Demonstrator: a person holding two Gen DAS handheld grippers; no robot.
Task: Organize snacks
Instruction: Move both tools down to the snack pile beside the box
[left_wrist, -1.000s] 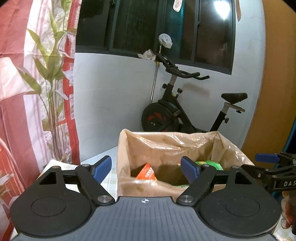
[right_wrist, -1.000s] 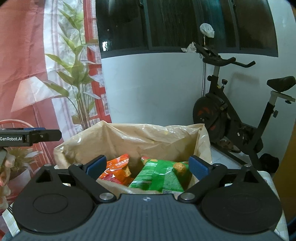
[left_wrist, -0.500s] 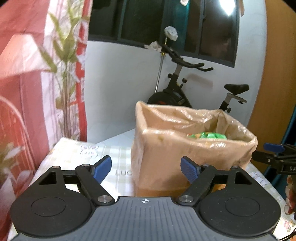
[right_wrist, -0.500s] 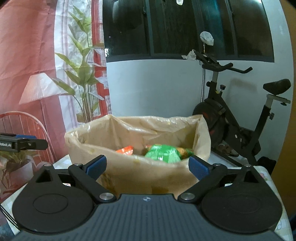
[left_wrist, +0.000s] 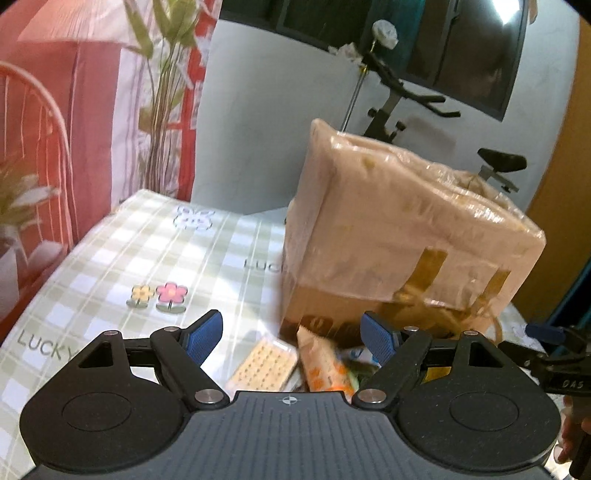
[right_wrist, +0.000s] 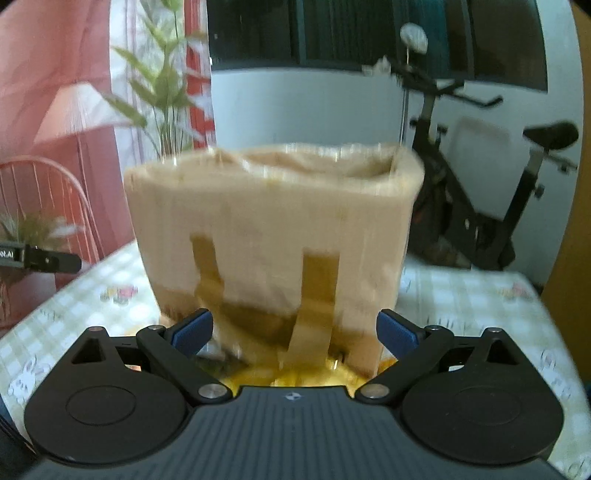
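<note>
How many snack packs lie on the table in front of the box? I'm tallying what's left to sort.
2 clear in the left wrist view: a cracker pack and an orange-and-white packet beside it, before the lined box. More may be hidden.

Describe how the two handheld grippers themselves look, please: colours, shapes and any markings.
Both the left gripper and the right gripper are matte black plastic with a ribbed grey centre plate, two round discs, silver pivot screws and blue textured fingertips. White lettering marks the side of each, seen from the other's camera.
</note>
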